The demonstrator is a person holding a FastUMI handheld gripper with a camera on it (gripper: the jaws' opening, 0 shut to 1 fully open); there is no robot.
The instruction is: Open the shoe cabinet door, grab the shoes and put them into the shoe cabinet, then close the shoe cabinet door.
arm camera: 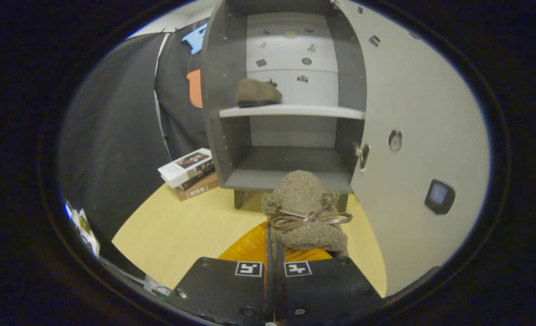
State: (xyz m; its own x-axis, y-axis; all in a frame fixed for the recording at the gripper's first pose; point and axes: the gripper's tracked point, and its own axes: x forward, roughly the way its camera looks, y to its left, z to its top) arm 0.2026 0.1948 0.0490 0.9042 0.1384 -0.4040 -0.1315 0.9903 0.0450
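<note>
Fingers (pixel 275 253) at lower centre pinch the heel rim of a fuzzy slipper (pixel 305 213): likely light, soft, crushable; best held by that firmer rim.

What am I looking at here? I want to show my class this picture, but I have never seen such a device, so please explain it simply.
A person holds a two-finger gripper that carries a wide-angle camera looking forward along its fingers. The fingers are closed together on the heel of a fuzzy brown shoe with a ribbon bow, held above a wooden table. Ahead stands a small grey shoe cabinet with its door swung open. A matching second shoe already sits on the upper shelf. A stack of books lies beside the cabinet.
</note>
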